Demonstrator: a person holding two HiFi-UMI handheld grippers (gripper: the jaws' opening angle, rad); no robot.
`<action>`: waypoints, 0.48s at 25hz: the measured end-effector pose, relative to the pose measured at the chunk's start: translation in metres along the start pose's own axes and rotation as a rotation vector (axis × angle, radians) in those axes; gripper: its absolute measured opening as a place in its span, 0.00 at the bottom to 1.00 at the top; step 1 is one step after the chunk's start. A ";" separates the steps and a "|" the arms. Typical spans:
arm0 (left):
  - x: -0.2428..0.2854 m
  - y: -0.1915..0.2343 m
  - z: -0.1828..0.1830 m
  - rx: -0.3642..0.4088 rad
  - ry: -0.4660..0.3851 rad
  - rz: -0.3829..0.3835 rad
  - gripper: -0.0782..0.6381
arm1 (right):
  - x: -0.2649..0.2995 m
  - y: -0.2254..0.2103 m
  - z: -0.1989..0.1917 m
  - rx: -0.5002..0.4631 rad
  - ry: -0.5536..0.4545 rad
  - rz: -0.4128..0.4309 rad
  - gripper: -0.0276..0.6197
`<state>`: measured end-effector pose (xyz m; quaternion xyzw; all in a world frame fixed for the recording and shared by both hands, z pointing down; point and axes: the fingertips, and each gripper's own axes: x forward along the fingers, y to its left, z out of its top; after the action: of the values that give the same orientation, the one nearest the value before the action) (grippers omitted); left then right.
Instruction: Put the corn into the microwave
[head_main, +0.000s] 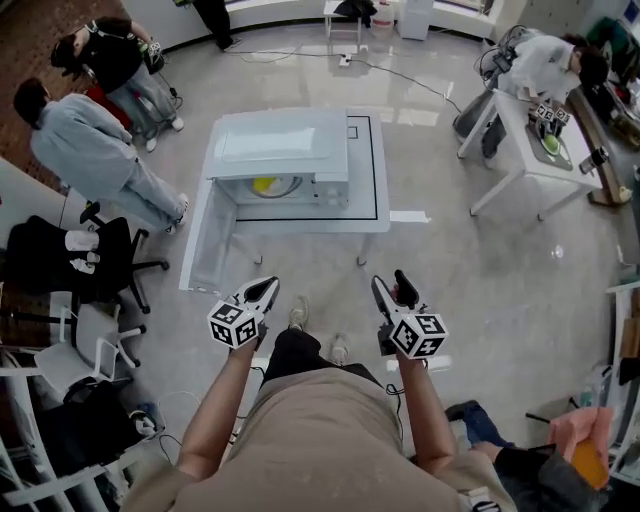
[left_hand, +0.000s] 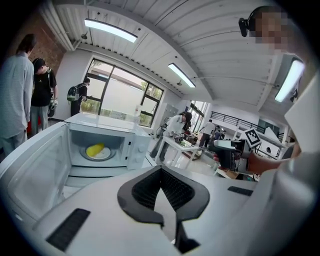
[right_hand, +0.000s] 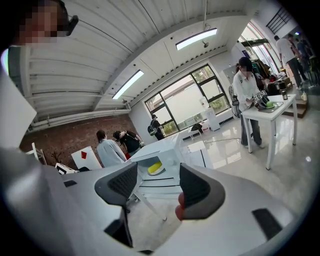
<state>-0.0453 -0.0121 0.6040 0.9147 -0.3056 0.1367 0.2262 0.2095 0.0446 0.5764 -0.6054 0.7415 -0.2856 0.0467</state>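
Note:
The yellow corn (head_main: 266, 185) lies on the plate inside the white microwave (head_main: 285, 140), whose door (head_main: 207, 240) hangs open to the left. The microwave stands on a white table (head_main: 378, 215). Both grippers are held near my body, well short of the table. My left gripper (head_main: 262, 293) is shut with nothing in it; the left gripper view shows its tips (left_hand: 161, 169) meeting, and the corn (left_hand: 95, 149) is inside the microwave (left_hand: 107, 122) beyond. My right gripper (head_main: 393, 290) is open and empty; in the right gripper view the corn (right_hand: 155, 167) appears between its jaws (right_hand: 157, 176).
Two people (head_main: 95, 160) stand at the back left near a black office chair (head_main: 70, 262). Another person works at a white table (head_main: 530, 150) at the back right. Chairs and clutter line the left and right edges of the floor.

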 end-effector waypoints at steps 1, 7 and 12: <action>-0.002 -0.002 0.002 0.003 -0.010 0.002 0.12 | -0.001 0.001 -0.002 -0.014 0.005 0.001 0.47; -0.011 0.003 -0.005 -0.006 -0.016 0.008 0.12 | 0.007 0.004 -0.018 -0.100 0.044 -0.025 0.47; -0.019 0.000 -0.004 0.017 -0.009 -0.015 0.12 | 0.009 0.018 -0.024 -0.164 0.061 -0.010 0.22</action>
<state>-0.0606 -0.0007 0.5997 0.9196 -0.2985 0.1333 0.2178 0.1816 0.0473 0.5902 -0.6017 0.7605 -0.2424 -0.0272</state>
